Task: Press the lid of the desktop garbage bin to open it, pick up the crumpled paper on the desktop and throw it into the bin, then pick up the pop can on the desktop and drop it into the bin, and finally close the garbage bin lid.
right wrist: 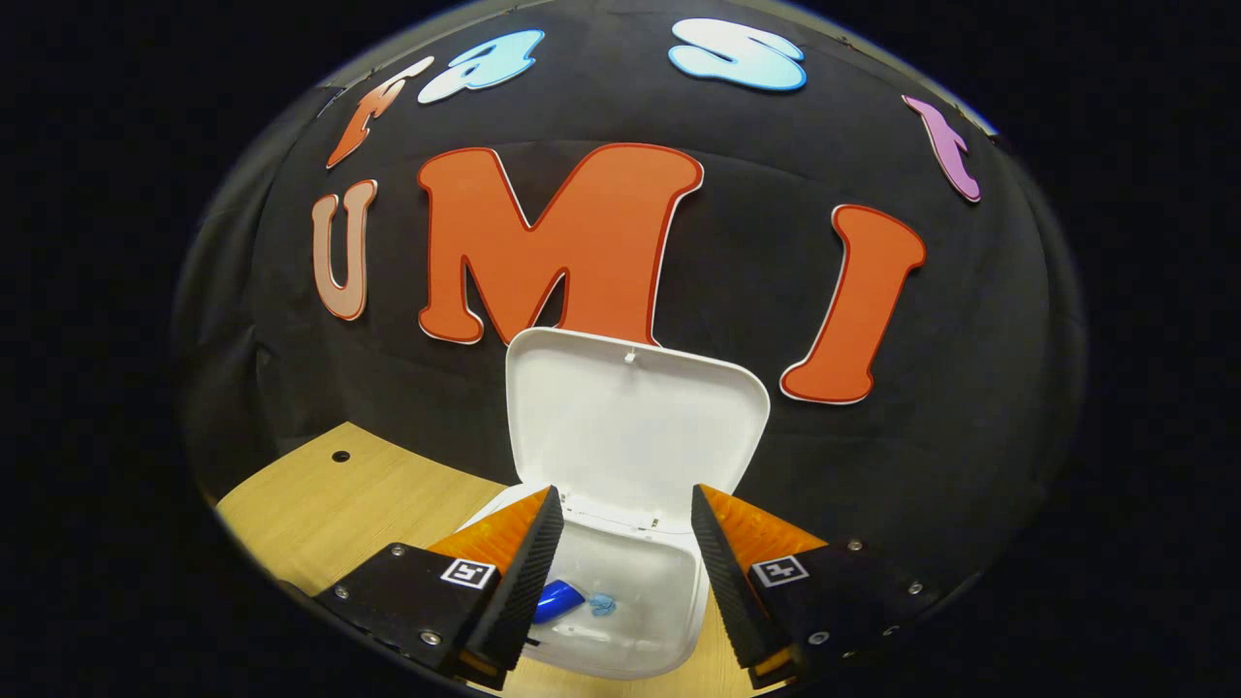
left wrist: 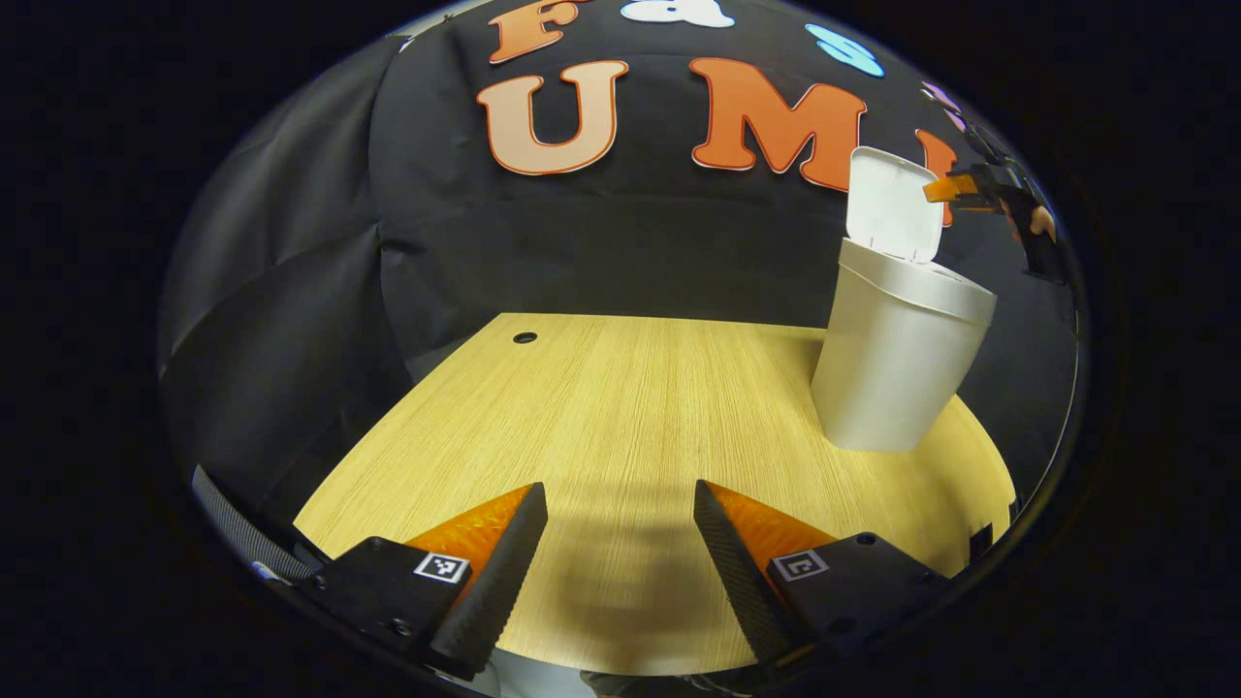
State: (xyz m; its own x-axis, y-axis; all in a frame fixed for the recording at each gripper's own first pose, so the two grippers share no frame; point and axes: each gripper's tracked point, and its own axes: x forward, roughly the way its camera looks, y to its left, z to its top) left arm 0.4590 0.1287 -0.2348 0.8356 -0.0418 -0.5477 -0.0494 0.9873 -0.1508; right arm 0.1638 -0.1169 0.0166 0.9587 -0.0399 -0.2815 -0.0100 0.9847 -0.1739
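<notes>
Left gripper (left wrist: 620, 553) sits low over the wood desktop (left wrist: 620, 407), fingers spread wide w/ nothing between them, just bare grain and its own shadow. Moving right in the left gripper view: bin (left wrist: 897, 364) stands near the desk's far right edge, lid (left wrist: 894, 206) flipped up, roughly upright on its rear hinge. Further right, right gripper (left wrist: 945, 187) hangs just beside the lid's top edge, w/ the hand holding it behind; touching or not, can't tell from here. Right gripper view looks down from above the bin: jaws wide apart, holding nothing, poised over the open mouth, lid's inner face straight ahead. Down inside the bin, something blue and rounded (right wrist: 557, 601), prob. the can, w/ a small pale-blue scrap (right wrist: 602, 605) beside it; can't confirm whether that scrap is the paper. Progress, my read: lid opened, desk shows no paper or can left, so both drops look done. Remaining: close the lid, and the right gripper seems placed for that. Diff btwn views: left gripper view gives the whole bin from outside plus the desk surface; right gripper view gives the bin's contents and the lid's underside.
</notes>
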